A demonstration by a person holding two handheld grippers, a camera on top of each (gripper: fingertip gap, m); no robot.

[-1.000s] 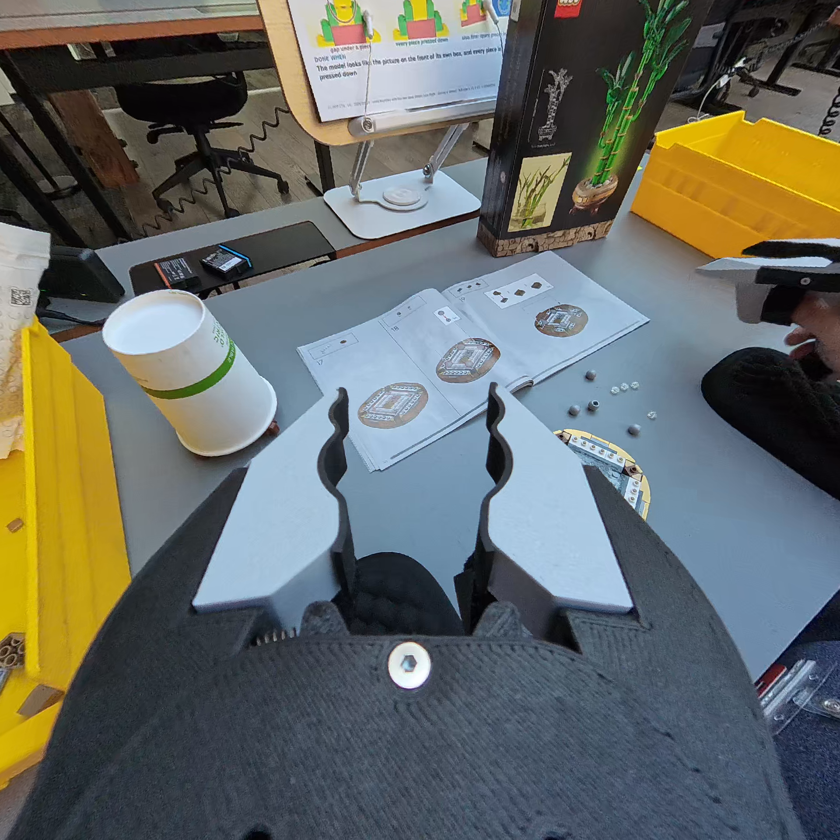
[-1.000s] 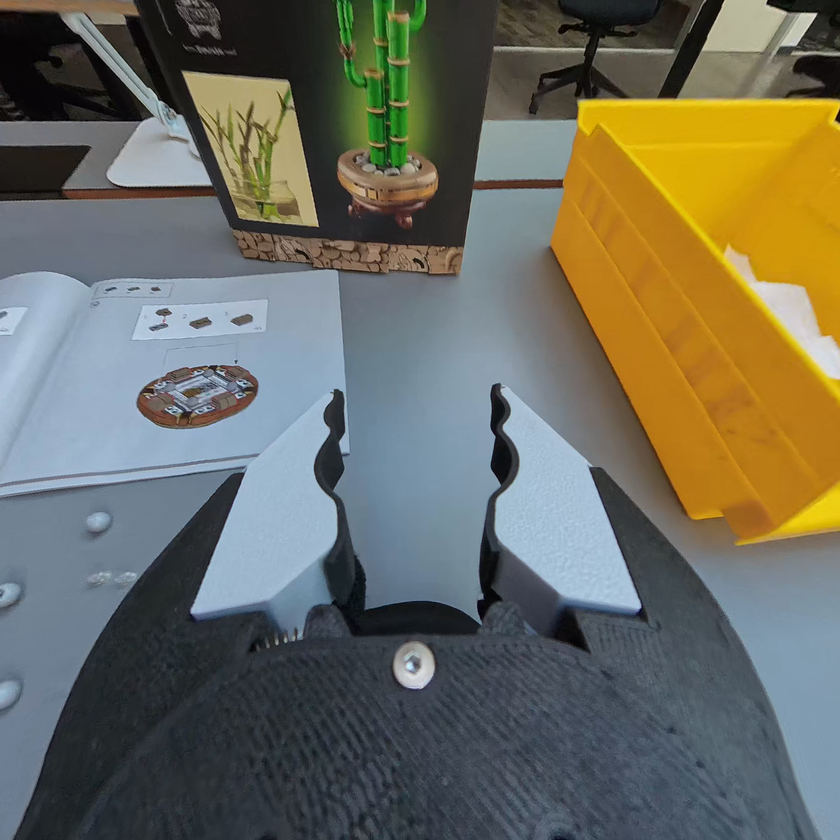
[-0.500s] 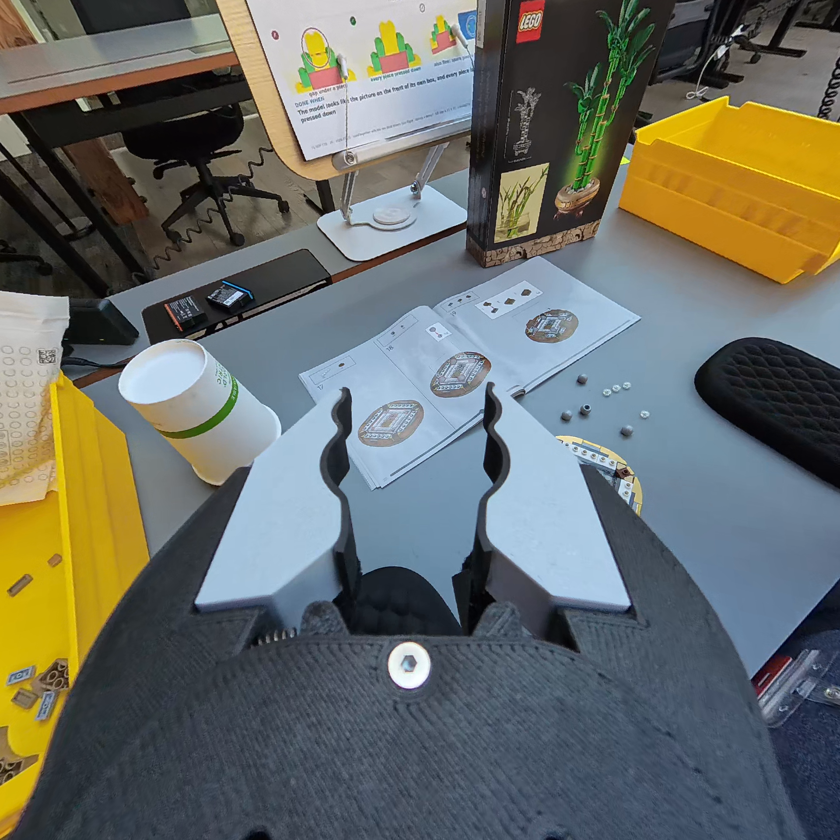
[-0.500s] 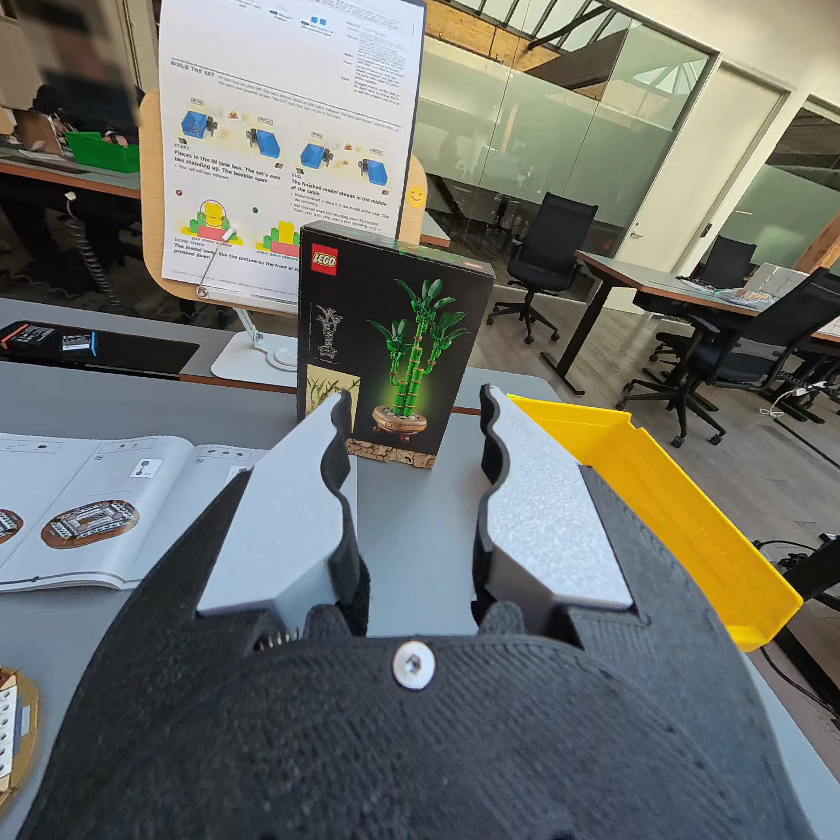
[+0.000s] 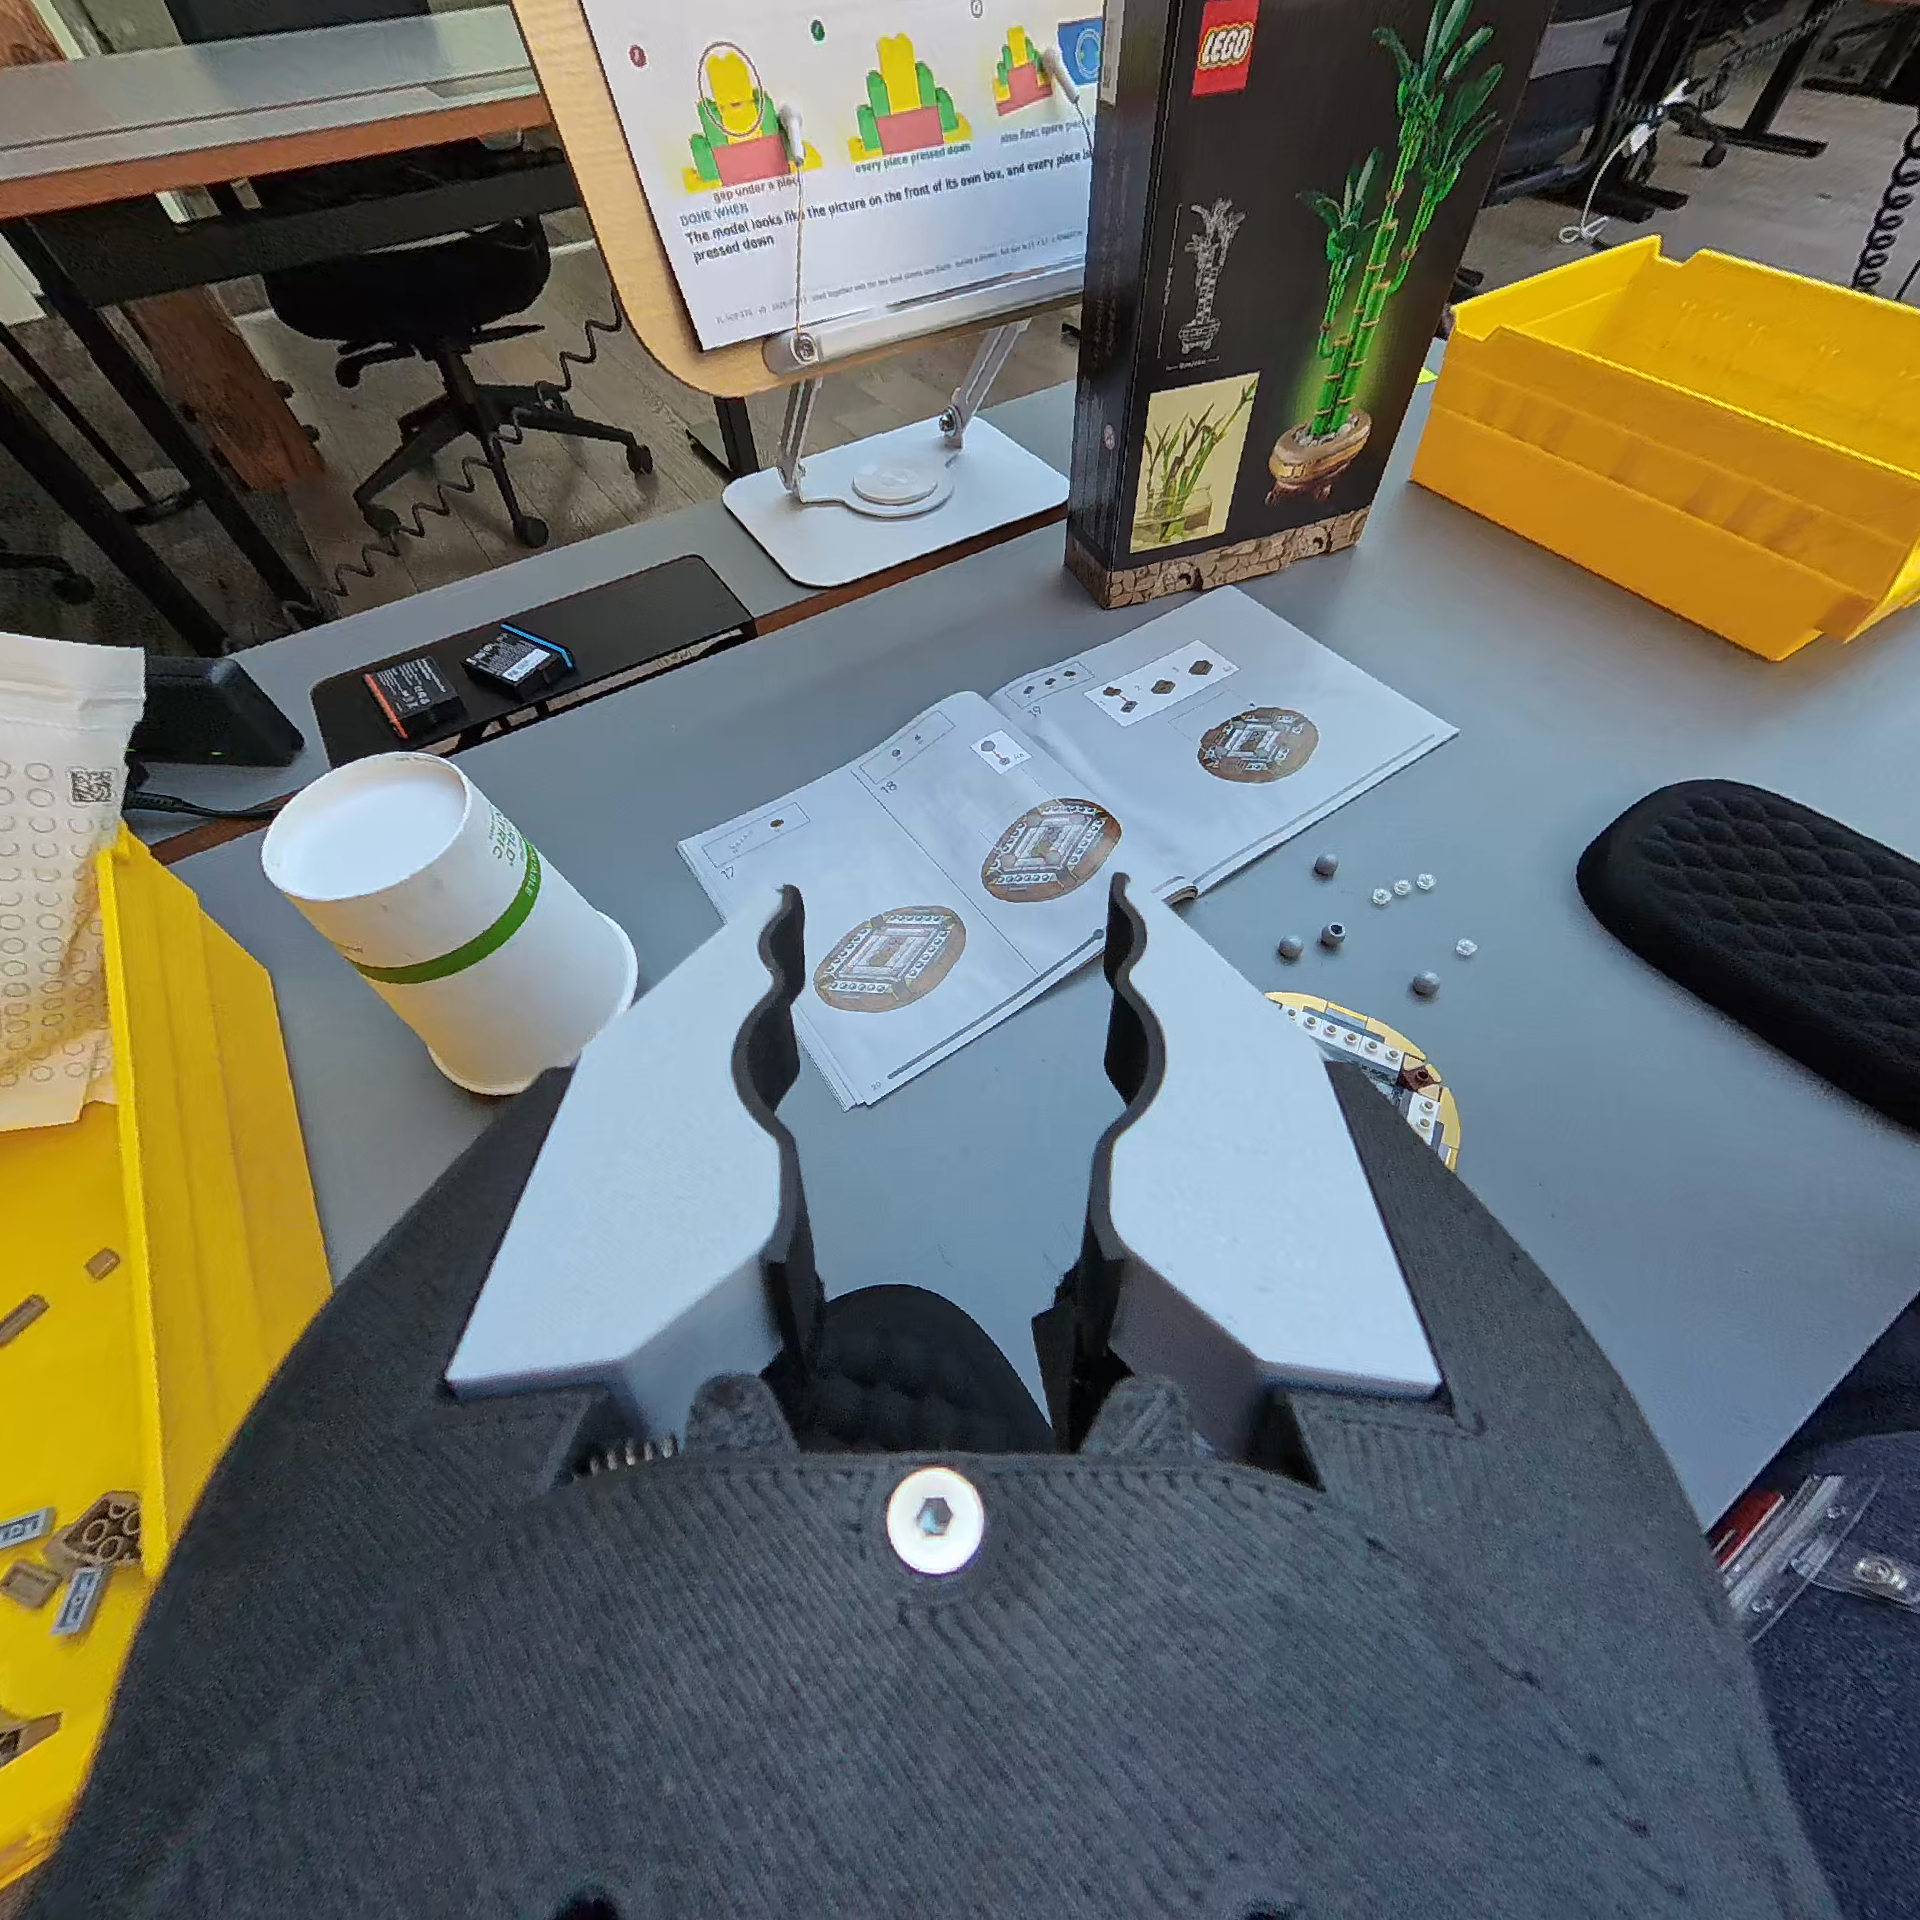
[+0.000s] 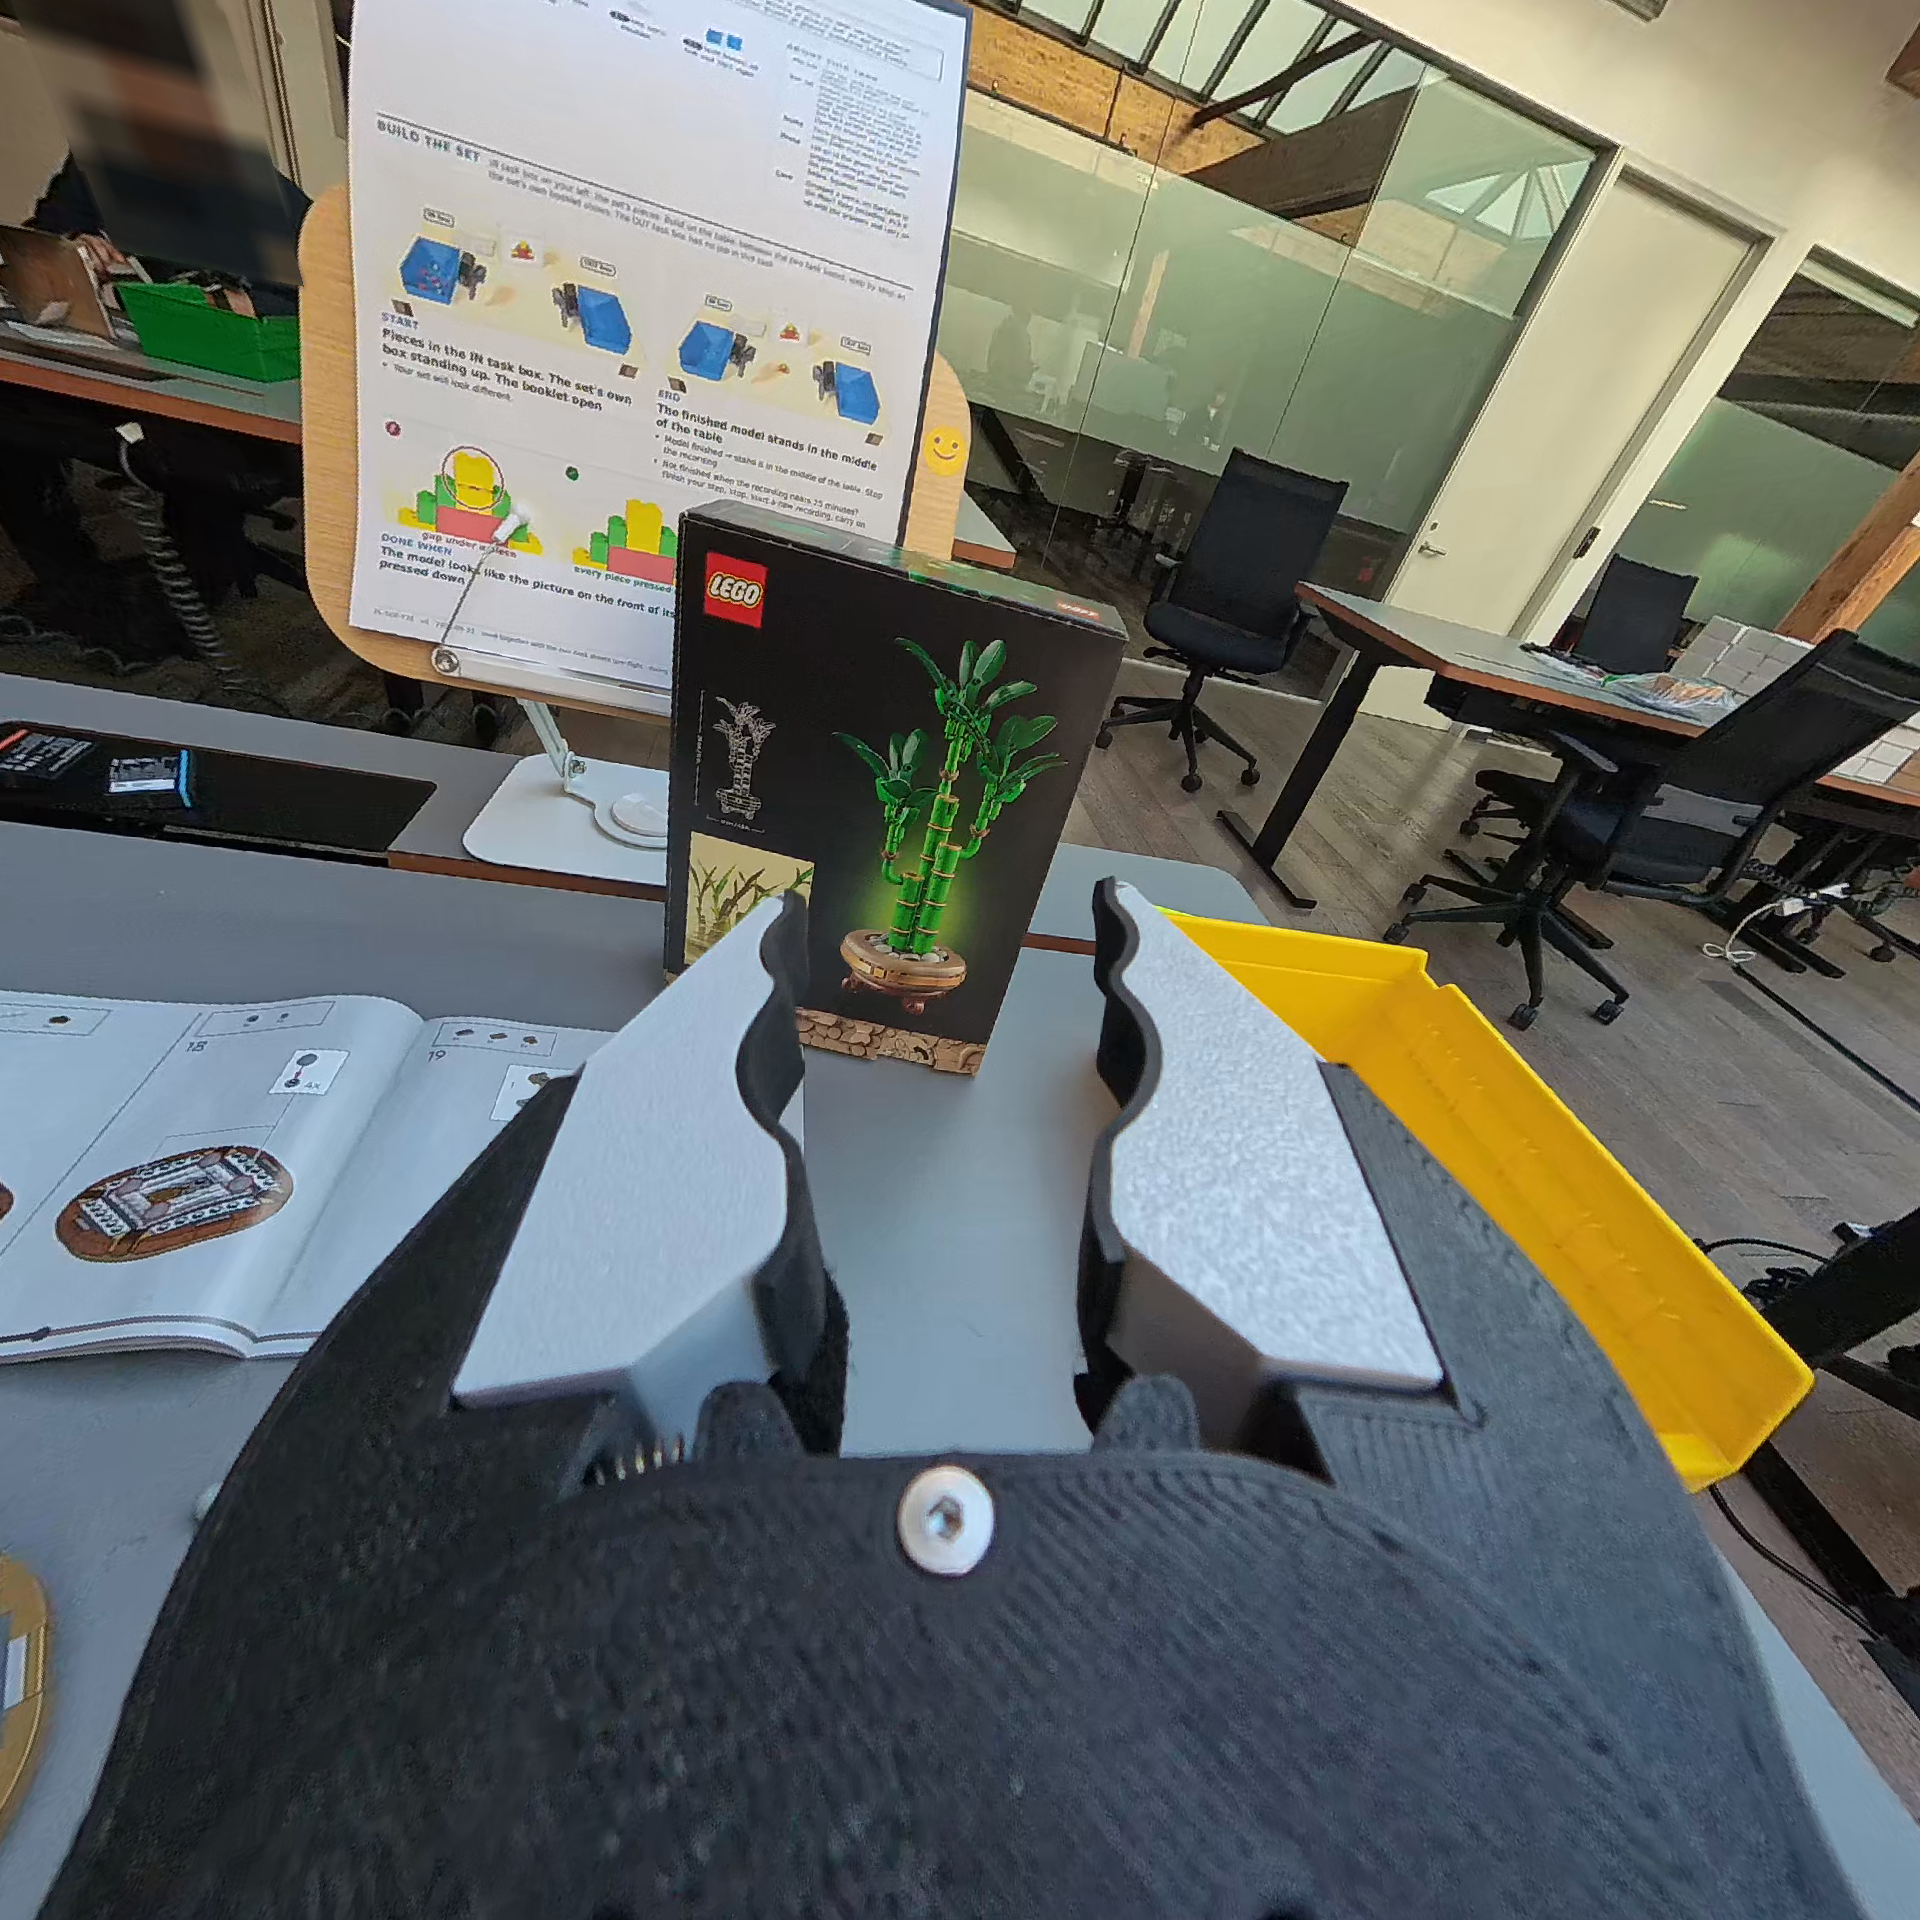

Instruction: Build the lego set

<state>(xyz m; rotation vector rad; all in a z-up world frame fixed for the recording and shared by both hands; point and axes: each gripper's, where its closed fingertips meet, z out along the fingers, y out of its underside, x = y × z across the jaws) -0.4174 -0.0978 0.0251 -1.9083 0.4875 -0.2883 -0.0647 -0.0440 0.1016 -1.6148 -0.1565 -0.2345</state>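
The round lego base (image 5: 1382, 1060) is seen on the grey table (image 5: 1621, 1174), half hidden behind the left gripper (image 5: 951, 914); tiny studs (image 5: 1371, 925) nearby are hard to distinguish. Both the left gripper and the right gripper (image 6: 945, 914) are spread, empty.

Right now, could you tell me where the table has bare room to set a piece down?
Bare grey table lies between the open instruction booklet and the yellow bin. Another patch sits between paper cup and booklet. It is crowded by the loose studs and round base.
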